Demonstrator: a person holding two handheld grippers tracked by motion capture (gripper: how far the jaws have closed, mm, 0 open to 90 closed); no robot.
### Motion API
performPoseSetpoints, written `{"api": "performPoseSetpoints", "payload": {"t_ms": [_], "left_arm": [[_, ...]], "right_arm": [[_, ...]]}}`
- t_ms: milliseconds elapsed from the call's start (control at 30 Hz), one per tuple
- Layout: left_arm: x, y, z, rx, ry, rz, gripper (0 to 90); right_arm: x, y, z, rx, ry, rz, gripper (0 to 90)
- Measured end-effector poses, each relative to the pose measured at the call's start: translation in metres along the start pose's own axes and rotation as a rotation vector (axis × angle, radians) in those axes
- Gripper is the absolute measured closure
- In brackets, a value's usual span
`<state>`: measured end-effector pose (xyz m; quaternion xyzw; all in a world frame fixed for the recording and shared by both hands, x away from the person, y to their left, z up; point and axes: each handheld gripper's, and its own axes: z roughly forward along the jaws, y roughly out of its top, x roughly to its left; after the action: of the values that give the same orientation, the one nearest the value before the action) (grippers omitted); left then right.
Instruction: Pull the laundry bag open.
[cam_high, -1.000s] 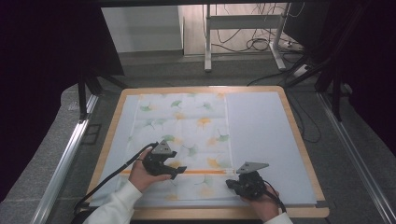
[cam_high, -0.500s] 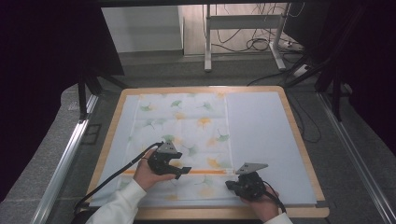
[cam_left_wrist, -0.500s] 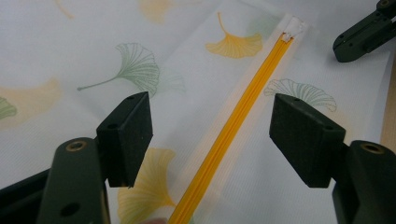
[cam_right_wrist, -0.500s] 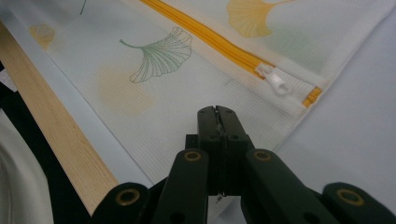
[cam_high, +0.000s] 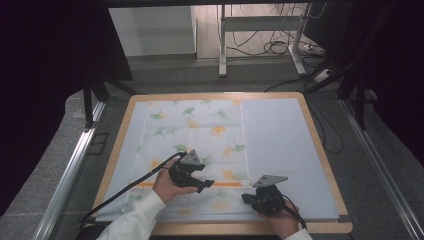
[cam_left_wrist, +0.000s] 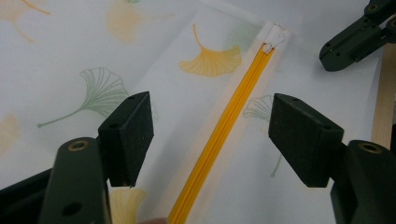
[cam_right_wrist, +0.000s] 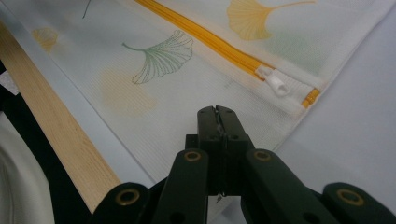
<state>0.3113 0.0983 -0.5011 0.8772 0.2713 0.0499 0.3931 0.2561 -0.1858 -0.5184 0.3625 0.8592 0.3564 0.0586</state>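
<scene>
Zipper bag pinned at one corner, zipper lined up for the other hand

Mesh laundry bag (cam_high: 195, 150) with ginkgo print, spread flat on the pale mat (cam_high: 280, 145) over the wooden counter (cam_high: 325, 150). Orange zipper (cam_left_wrist: 224, 130) running across the near part of the bag, its white pull (cam_right_wrist: 276, 85) lying at the right-hand end, close to the bag's side edge.

Right gripper (cam_right_wrist: 217, 112) with jaws pressed fully together, pinching what looks like the bag's fabric near the corner just below the pull; probably anchoring the cloth so a tug on the zipper won't drag the whole bag. Whether fabric truly sits between the pads: hard to tell.

Left gripper (cam_left_wrist: 210, 135) poised above the zipper line partway along, jaws spread wide on either side of the orange teeth, nothing gripped, having just narrowed a little. Aimed along the zipper toward the pull, likely to close on the tape or work toward the slider.

Bag otherwise smooth and zipped.
</scene>
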Motion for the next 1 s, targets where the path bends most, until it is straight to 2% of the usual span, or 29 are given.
{"api": "performPoseSetpoints", "payload": {"t_ms": [267, 400, 767, 1000], "left_arm": [[-0.001, 0.009, 0.010, 0.005, -0.012, 0.013, 30.6], [-0.002, 0.012, 0.011, 0.005, -0.009, 0.015, 30.6], [0.001, 0.013, 0.018, 0.008, -0.023, -0.003, 31.2], [-0.004, 0.019, 0.025, 0.025, -0.022, 0.027, 31.5]], "right_arm": [[0.000, -0.002, -0.002, -0.014, -0.009, 0.007, 88.6], [0.000, 0.000, 0.002, 0.000, -0.009, -0.001, 88.6], [0.002, 0.001, 0.005, 0.009, -0.012, -0.005, 88.6], [0.001, 0.001, 0.007, 0.018, -0.006, -0.006, 88.6]]}}
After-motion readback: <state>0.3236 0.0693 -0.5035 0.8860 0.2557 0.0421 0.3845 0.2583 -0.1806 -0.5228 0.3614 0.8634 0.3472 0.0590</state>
